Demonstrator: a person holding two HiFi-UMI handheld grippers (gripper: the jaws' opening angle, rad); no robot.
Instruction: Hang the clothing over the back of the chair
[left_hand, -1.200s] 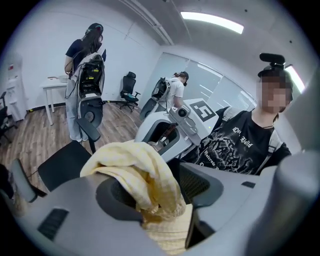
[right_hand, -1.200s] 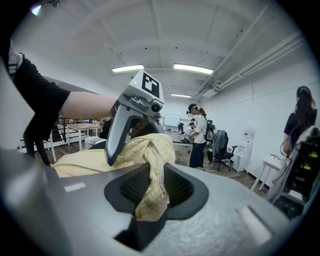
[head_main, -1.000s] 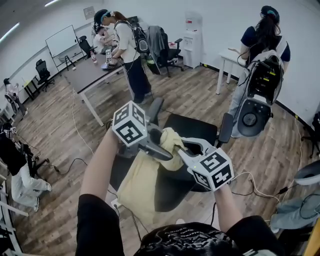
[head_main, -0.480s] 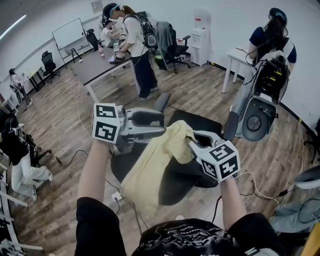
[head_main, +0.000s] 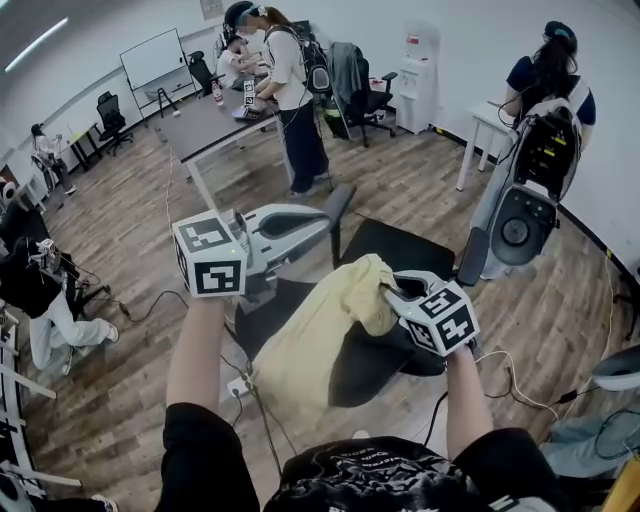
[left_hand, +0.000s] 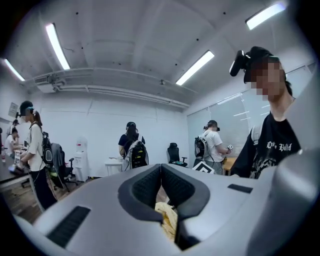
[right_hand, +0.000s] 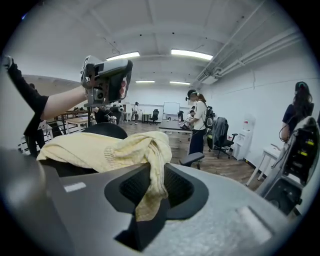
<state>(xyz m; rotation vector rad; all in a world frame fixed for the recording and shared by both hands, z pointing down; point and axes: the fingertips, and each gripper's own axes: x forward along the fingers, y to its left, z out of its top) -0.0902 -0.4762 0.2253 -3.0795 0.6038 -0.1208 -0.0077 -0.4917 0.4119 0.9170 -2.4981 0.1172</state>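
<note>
A pale yellow garment (head_main: 315, 345) lies draped over the back of a black office chair (head_main: 395, 245) right in front of me. My right gripper (head_main: 388, 292) is shut on the garment's bunched upper end; in the right gripper view the cloth (right_hand: 100, 150) runs down between the jaws of that gripper (right_hand: 152, 180). My left gripper (head_main: 320, 218) is raised to the left of the garment, pointing level and apart from it. Its jaws have just closed with nothing between them, and in the left gripper view the tips of the left gripper (left_hand: 161, 170) meet.
A dark table (head_main: 200, 125) with people at it stands at the back left. A person with a backpack (head_main: 540, 120) stands at the right beside a grey chair (head_main: 515, 230). Another office chair with a jacket (head_main: 350, 80) is at the back. Cables (head_main: 500, 365) lie on the wooden floor.
My left gripper let go of the garment, rose up and to the left, turned level and shut its jaws. My right gripper sank a little with the garment still in it.
</note>
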